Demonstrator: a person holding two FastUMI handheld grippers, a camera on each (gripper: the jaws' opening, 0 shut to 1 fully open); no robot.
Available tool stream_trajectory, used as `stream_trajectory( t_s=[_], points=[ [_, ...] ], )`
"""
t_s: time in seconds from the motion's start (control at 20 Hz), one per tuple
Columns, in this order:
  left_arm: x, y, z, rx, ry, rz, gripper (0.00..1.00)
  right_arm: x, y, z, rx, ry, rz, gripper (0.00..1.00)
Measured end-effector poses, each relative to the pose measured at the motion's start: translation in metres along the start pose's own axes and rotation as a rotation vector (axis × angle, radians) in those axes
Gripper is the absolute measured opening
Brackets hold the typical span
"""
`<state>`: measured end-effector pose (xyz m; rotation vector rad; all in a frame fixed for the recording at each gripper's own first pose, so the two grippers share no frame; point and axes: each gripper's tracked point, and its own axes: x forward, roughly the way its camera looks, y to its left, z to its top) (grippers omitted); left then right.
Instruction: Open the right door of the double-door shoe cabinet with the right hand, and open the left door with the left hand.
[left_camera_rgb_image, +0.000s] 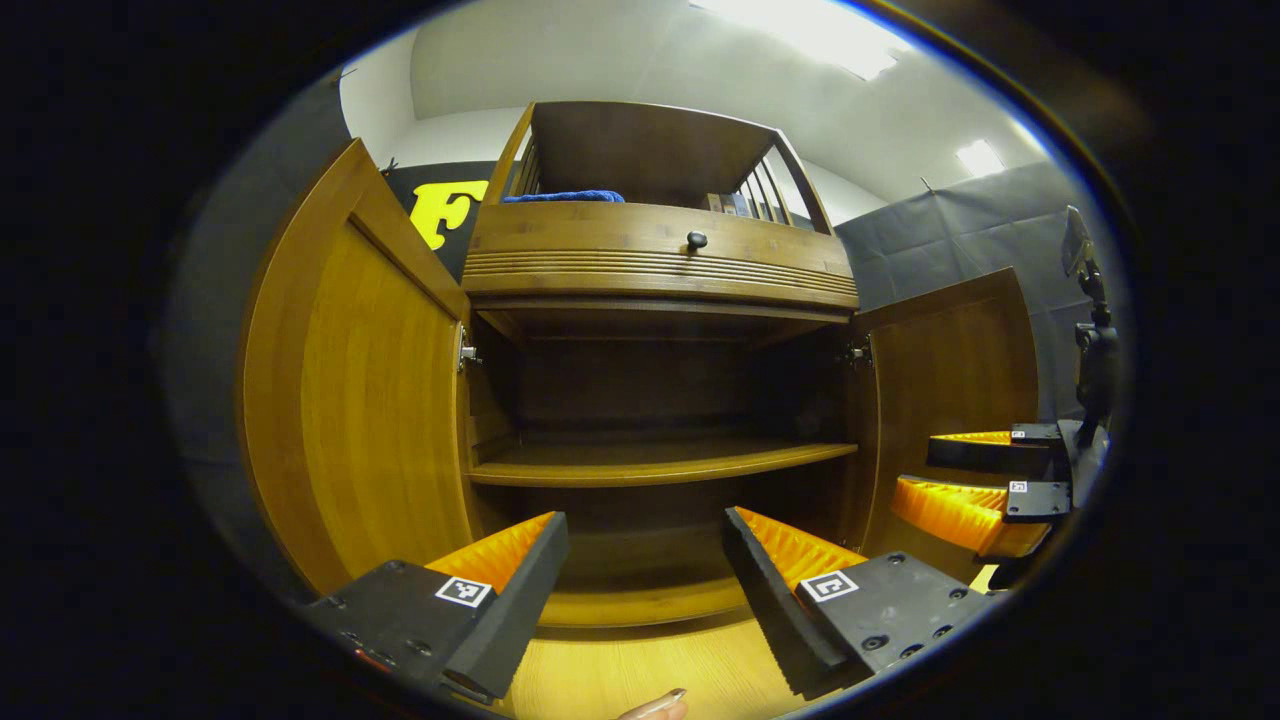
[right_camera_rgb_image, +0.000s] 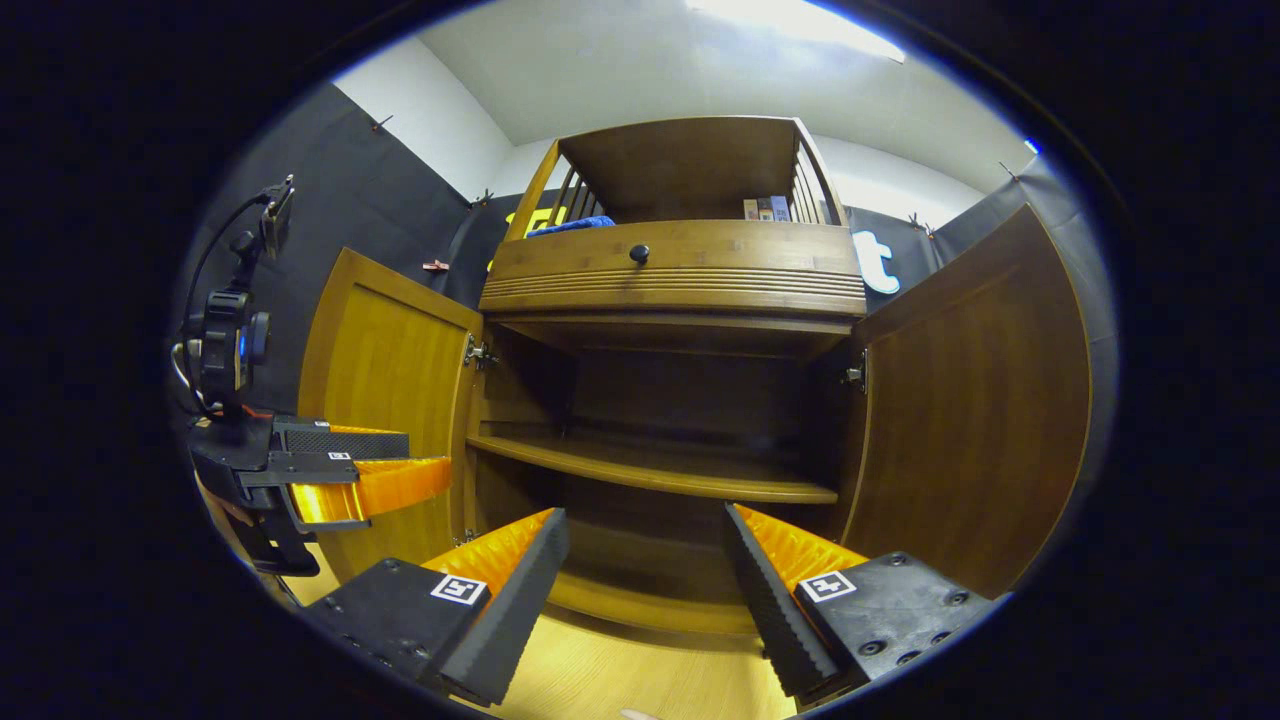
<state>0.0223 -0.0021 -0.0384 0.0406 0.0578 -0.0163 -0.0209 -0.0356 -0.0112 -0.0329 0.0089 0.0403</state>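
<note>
Left tongs (left_camera_rgb_image: 645, 580) spread, empty; right tongs (right_camera_rgb_image: 645, 580) spread, empty. Ahead of both: shoe cabinet (left_camera_rgb_image: 660, 265), upright, facing tongs. Left door (left_camera_rgb_image: 350, 390) and right door (right_camera_rgb_image: 975, 400) swung outward, long axes vertical. Shelf (left_camera_rgb_image: 660, 462) horizontal inside.

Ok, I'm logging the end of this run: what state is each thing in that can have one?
left door: swung open
right door: swung open
drawer: closed
shelf: bare
left claw: open, holding nothing
right claw: open, holding nothing
</note>
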Motion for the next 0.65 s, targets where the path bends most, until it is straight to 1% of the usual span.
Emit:
stream_trajectory(
  t_s=[0.15, 0.25, 0.3, 0.35, 0.4, 0.6, 0.65],
  points=[
    [0.0021, -0.0021, -0.0005, 0.001, 0.001, -0.003, 0.96, 0.0013, -0.0011, -0.0009, -0.003, 0.001, -0.001, 0.99],
    [0.0030, -0.0033, 0.0011, -0.001, -0.003, -0.006, 0.96, 0.0021, -0.0014, -0.0023, -0.007, 0.005, 0.002, 0.97],
    [0.0038, -0.0043, 0.0014, -0.002, -0.006, -0.008, 1.00, 0.0026, -0.0018, -0.0028, -0.009, 0.006, 0.003, 0.97],
    [0.0041, -0.0055, 0.0024, -0.003, -0.007, -0.012, 1.00, 0.0034, -0.0021, -0.0029, -0.009, 0.006, 0.004, 0.97],
    [0.0034, -0.0058, 0.0015, -0.005, -0.007, -0.015, 0.96, 0.0038, -0.0018, -0.0031, -0.009, 0.007, 0.005, 0.99],
    [0.0012, -0.0056, 0.0027, -0.003, -0.009, -0.011, 0.96, 0.0043, -0.0005, -0.0031, -0.005, 0.008, 0.012, 0.97],
    [0.0005, -0.0059, 0.0033, -0.004, -0.011, -0.012, 1.00, 0.0045, -0.0008, -0.0018, -0.006, 0.006, 0.011, 0.97]
  ],
)
